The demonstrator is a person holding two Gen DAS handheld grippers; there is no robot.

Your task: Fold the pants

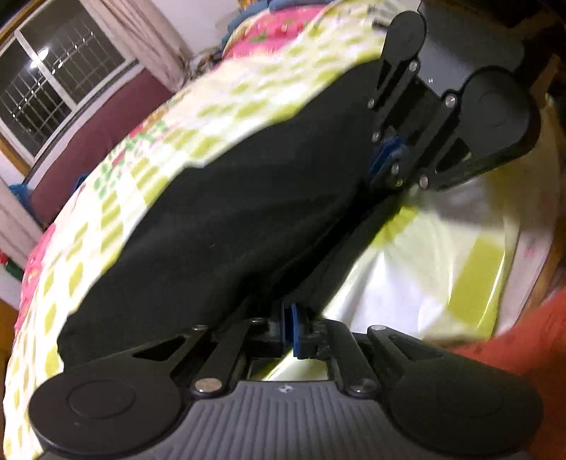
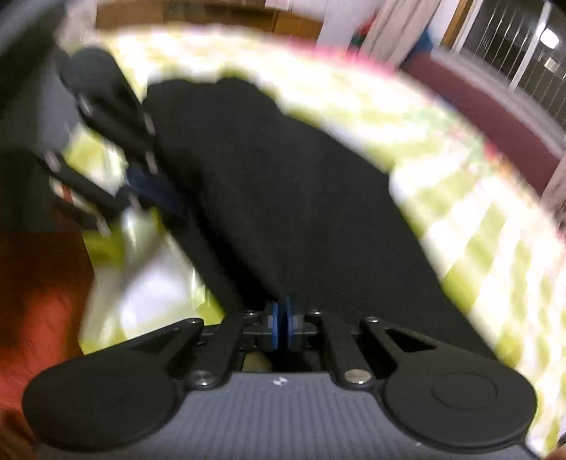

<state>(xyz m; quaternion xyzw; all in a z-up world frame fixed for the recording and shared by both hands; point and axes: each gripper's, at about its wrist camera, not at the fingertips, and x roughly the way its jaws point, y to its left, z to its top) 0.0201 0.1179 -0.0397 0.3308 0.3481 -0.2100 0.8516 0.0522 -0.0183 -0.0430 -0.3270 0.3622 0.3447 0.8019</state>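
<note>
Black pants (image 1: 226,226) lie spread on a bed with a green, white and pink checked cover (image 1: 148,170). My left gripper (image 1: 290,331) is shut on the near edge of the pants, its blue pads pinching the cloth. My right gripper (image 1: 387,161) shows in the left wrist view at the upper right, shut on the same edge. In the right wrist view the right gripper (image 2: 282,323) is shut on the pants (image 2: 283,198), and the left gripper (image 2: 155,191) holds the edge at the left. The edge is lifted and stretched between them. Both views are blurred by motion.
A window with a grille (image 1: 46,85) and a maroon wall band (image 1: 95,141) stand beyond the bed's far side. A pink floral quilt (image 1: 269,32) lies at the bed's far end. A person's orange-red clothing (image 2: 39,283) is close by the grippers.
</note>
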